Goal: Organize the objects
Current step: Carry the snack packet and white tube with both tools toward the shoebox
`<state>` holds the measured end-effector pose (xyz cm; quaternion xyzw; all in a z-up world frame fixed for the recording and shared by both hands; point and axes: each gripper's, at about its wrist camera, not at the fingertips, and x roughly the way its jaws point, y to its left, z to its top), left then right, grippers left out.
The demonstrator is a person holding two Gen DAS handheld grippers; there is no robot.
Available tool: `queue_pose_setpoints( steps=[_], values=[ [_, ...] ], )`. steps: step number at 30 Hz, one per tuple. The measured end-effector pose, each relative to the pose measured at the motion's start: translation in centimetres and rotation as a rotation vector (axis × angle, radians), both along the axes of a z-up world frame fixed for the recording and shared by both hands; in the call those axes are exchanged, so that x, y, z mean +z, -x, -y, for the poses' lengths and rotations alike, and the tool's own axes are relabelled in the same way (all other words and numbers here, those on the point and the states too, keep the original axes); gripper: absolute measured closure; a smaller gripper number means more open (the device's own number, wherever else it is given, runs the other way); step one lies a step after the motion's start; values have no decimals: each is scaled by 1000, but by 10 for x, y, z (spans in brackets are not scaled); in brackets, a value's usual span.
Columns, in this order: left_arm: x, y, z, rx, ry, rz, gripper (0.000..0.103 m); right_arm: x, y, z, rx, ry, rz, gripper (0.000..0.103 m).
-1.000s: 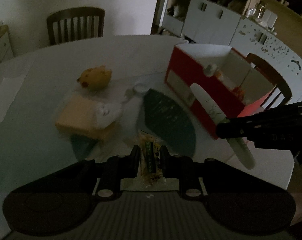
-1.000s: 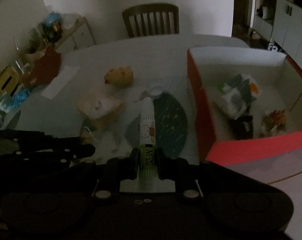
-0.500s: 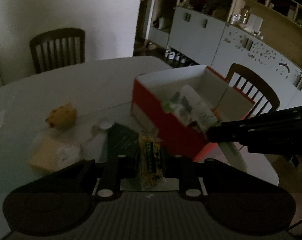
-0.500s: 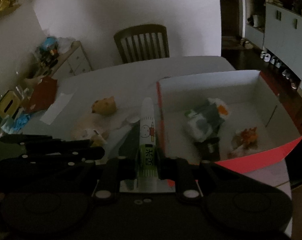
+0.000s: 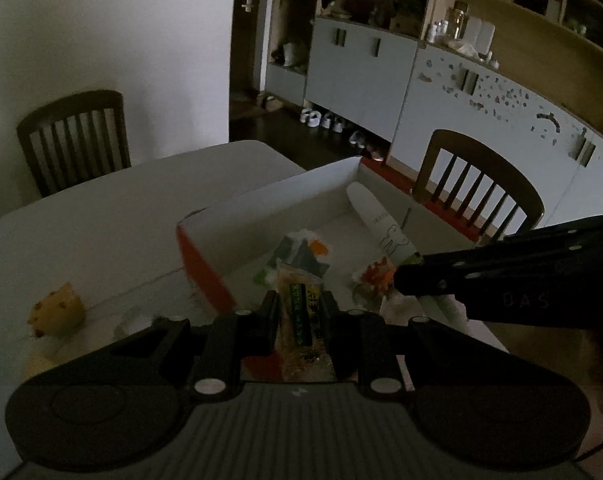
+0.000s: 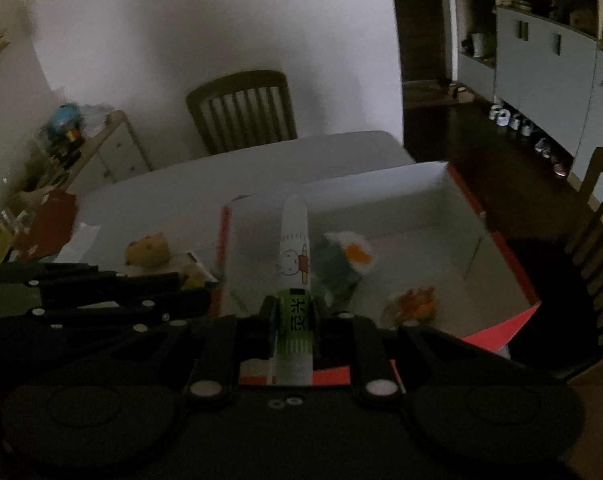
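The left gripper (image 5: 299, 306) pinches a yellow snack packet (image 5: 301, 320) between its fingers, held above the near wall of the red box (image 5: 205, 268). The right gripper (image 6: 293, 316) is clamped on a white tube (image 6: 294, 248) with a green band, its tip pointing out over the box's white interior. In the left view that tube (image 5: 381, 228) slants above the box's right half. Inside the box lie a green-and-white pack (image 6: 345, 260) near the middle and an orange item (image 6: 415, 300) nearer the front wall. Left of the box, on the white table (image 5: 101, 216), sits a yellow toy (image 5: 55, 314). Two dark chairs stand beyond the box, one behind the table (image 6: 243, 110), one to its right (image 5: 477, 188)
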<state>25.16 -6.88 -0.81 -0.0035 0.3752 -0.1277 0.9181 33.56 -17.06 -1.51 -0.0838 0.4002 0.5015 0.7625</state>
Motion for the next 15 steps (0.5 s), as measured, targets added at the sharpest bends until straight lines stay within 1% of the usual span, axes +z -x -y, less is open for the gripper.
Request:
queue_pose_setpoints(
  steps=[3,8,15],
  values=[
    [1,-14,14,-15,-13,-4,83,-3,-20,4,-16,3,-2,87],
    [0,-35,35,-35,-67,2,82,-9,-38,5,-23,14,5,87],
    [-12,-63,58,-51,-101,-40,82,-20,-69,0,-43,52,13,87]
  ],
)
